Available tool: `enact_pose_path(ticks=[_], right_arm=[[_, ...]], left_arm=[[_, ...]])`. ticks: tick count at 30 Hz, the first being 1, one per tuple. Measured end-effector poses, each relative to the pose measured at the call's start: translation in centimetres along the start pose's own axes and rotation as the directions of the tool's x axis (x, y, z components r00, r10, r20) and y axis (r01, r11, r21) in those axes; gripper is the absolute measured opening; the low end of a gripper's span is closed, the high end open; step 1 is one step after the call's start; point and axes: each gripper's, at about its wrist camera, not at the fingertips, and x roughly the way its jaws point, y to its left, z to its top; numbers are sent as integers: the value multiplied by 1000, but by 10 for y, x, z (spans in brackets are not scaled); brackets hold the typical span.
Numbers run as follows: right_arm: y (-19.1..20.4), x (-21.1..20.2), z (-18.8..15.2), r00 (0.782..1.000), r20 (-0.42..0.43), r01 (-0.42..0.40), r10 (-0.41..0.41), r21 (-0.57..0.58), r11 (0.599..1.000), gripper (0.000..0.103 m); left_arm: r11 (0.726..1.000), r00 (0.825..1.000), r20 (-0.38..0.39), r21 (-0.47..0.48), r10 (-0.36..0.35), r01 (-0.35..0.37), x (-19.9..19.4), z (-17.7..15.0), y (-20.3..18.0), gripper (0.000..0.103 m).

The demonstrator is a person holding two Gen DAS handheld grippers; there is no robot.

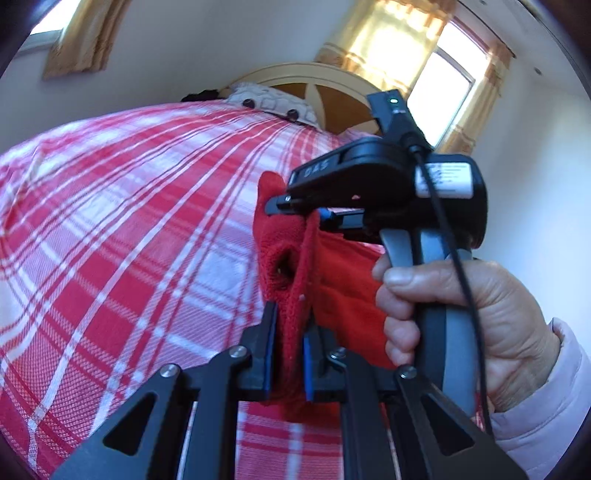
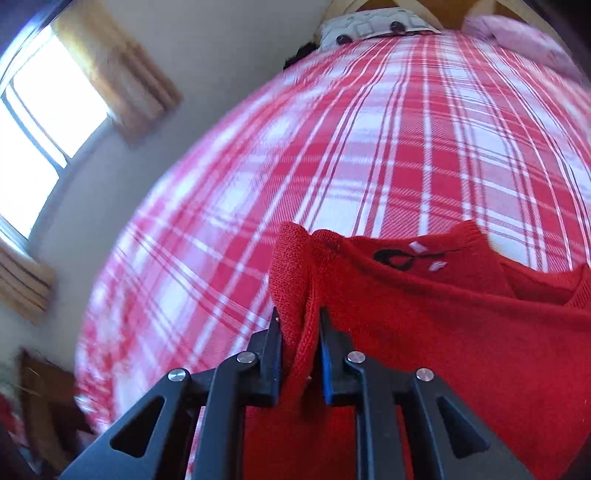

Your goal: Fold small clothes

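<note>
A red-and-white plaid bedspread [image 2: 388, 155] is spread over the bed and fills most of both views. At its far end, a rounded wooden headboard [image 1: 325, 98] is set against the pale wall [image 1: 192, 40]. A patterned white pillow [image 1: 275, 101] bearing dark round spots is laid at the head of the bed. Bright windows [image 1: 441, 83] are flanked by tan curtains [image 2: 122, 74]. A pink cloth [image 2: 513, 35] is seen beside the pillow.

The knit garment [image 2: 424, 325] between the black fingers [image 2: 271, 354] of the right hand-held gripper [image 2: 299, 350] is bright red, with a small black-and-white embroidered motif [image 2: 410, 258]. Beyond it the bed cover [image 2: 332, 147] is red-and-white plaid. The curtains [image 2: 122, 74] are yellowish tan.
</note>
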Motion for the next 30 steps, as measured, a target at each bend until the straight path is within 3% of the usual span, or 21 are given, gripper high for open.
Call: enact_pose_path(ticks=[7,16,23,27,30], right_arm=[[-63,-86,-1,980,161,-135,113,129,982,16],[-175,-174,-32,953,297,-139,64,241,961,15],[-258,-183,-75,956,294,-111,-4,373,921,14],[-281,-173,-86,955,296,-133,11,394,909,14],[-287,-165,-89,952,306,-130,5,390,912,15]], left_arm=[[989,997,20,127,-73,70,-2,6,-56,13],[924,984,-45,340,-171,176,14,-30,-166,13],[868,980,-127,457,-151,193,42,-74,-217,12],[840,986,-121,517,-117,163,50,-90,-230,13],[821,984,-131,545,-118,171,50,-94,-233,20]])
